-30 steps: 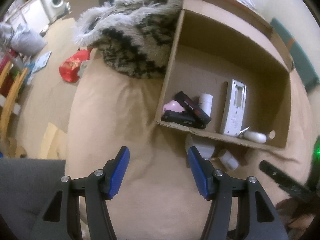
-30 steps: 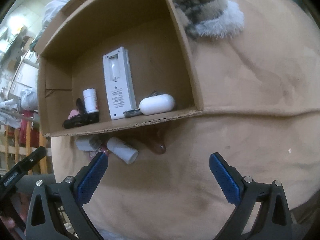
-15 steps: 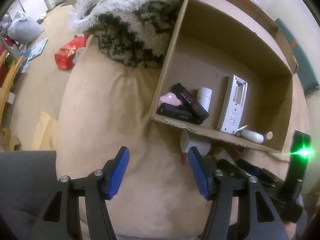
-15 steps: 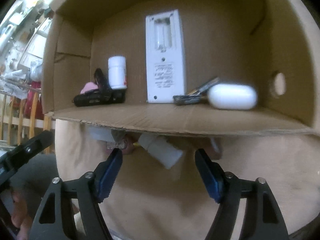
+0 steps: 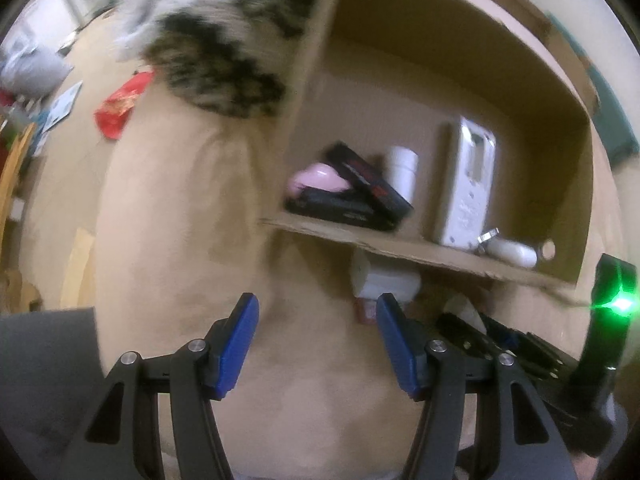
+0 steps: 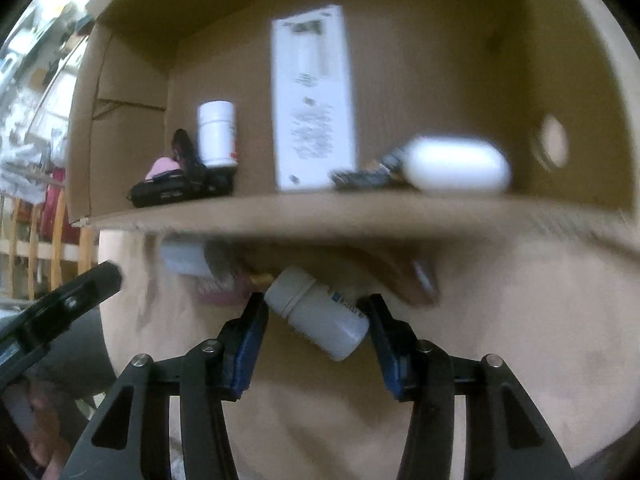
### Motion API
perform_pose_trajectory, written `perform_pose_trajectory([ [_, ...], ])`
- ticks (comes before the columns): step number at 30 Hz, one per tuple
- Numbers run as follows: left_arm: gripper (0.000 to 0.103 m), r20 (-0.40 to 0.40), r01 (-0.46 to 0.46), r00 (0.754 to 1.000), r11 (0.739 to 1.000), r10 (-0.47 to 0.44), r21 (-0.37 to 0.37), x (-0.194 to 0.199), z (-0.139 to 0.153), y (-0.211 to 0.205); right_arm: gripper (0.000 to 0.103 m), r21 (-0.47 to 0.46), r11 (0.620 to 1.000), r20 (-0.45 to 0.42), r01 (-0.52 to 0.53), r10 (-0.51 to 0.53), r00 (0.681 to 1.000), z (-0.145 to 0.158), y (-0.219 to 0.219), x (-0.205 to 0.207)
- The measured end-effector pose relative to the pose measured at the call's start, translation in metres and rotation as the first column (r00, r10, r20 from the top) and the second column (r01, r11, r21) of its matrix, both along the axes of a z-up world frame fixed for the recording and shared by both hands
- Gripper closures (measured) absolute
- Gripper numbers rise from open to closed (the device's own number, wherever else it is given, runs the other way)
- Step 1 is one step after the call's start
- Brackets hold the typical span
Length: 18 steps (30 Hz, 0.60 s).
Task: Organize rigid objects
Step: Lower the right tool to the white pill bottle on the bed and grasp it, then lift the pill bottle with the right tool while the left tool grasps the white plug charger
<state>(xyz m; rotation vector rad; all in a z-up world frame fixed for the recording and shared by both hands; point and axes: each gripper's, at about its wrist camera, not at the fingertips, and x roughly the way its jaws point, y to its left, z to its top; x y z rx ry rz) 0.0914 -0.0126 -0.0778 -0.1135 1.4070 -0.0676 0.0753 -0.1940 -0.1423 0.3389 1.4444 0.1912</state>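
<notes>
**Skewed bottle may twist out of your right fingers**

Your left gripper (image 5: 316, 346) stands about half open with nothing between its fingers; a white container (image 5: 382, 280) lies just beyond its right fingertip, under the front edge of the cardboard box (image 5: 420, 246). If you drop lower here, that fingertip could nudge the container further under the box.

Your right gripper (image 6: 314, 320) has just been closing, and its fingers now sit against the white bottle (image 6: 320, 314), which lies slantwise between them on the soft brown cushion (image 6: 520, 340). Because the bottle is angled, the pads catch it near opposite ends, so it may pivot or slip as you lift. The box edge just above could also knock it loose.
</notes>
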Motion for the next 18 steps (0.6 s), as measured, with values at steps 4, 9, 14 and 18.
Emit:
perform_pose_trajectory([
  [4,0.045,-0.006,0.119,0.993,0.993,-0.119,0.016,0.002,-0.011,-0.032,0.05,0.003,0.999,-0.012,0.041,-0.041,0.999,-0.002,-0.016,-0.009],
  [9,0.045,-0.035,0.141,0.989,0.99,-0.14,0.014,0.013,-0.027,-0.049,0.05,0.002,0.998,-0.024,0.066,-0.066,0.998,-0.006,-0.026,-0.015],
  [14,0.045,-0.075,0.131,0.989,0.991,-0.128,0.032,0.025,-0.048,-0.055,0.05,0.007,0.998,-0.021,0.06,-0.06,0.998,-0.006,-0.033,-0.014],
  [18,0.045,-0.09,0.113,0.99,0.994,-0.111,0.013,0.033,-0.059,-0.054,0.05,0.016,0.998,-0.017,0.056,-0.056,0.998,-0.005,-0.037,-0.012],
])
